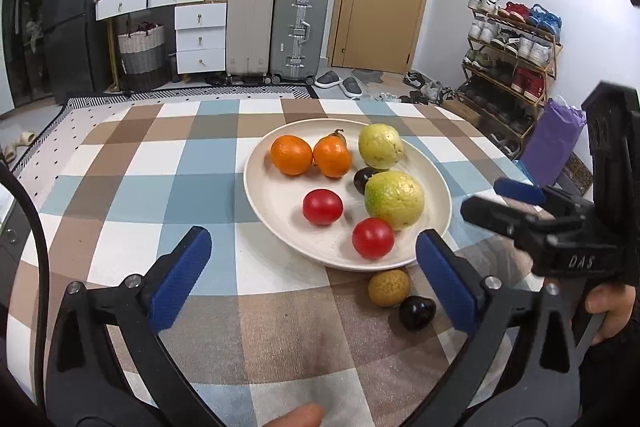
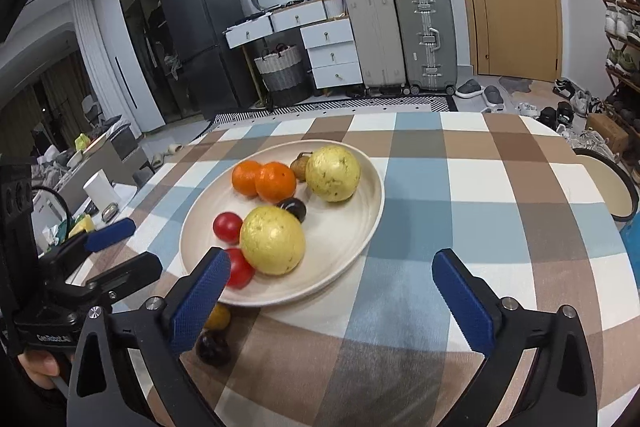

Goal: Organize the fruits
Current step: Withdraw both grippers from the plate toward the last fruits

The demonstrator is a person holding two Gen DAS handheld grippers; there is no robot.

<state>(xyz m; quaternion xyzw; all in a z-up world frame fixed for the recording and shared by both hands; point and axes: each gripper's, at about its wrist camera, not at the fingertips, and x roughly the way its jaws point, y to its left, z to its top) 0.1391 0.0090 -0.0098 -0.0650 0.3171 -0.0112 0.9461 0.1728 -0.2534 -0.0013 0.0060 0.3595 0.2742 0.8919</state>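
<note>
We hold our left gripper (image 1: 314, 269) with its blue-padded fingers (image 1: 180, 279) spread wide and nothing between them but the checked blue, brown and white tablecloth (image 1: 160, 187). The round cream plate (image 1: 276, 203) lies just ahead of the gap, its near rim between the two fingertips. On the cloth just inside the right finger sit a small yellow-brown round fruit (image 1: 389, 287) and, touching it on the near side, a small dark glossy plum (image 1: 417, 312); both are off the plate, close to its near rim.

Our right gripper (image 2: 332, 275) also stands fully spread, empty, over the cloth on the plate's right side. Its left finger (image 2: 200, 301) overlaps the plate's near rim in the right wrist view and partly hides the two loose fruits.

On the plate we see two red tomatoes (image 1: 322, 206), two yellow-green guavas (image 1: 394, 199), two oranges (image 1: 291, 154), a dark plum (image 1: 363, 179) between the guavas, and a brownish fruit behind the oranges.
</note>
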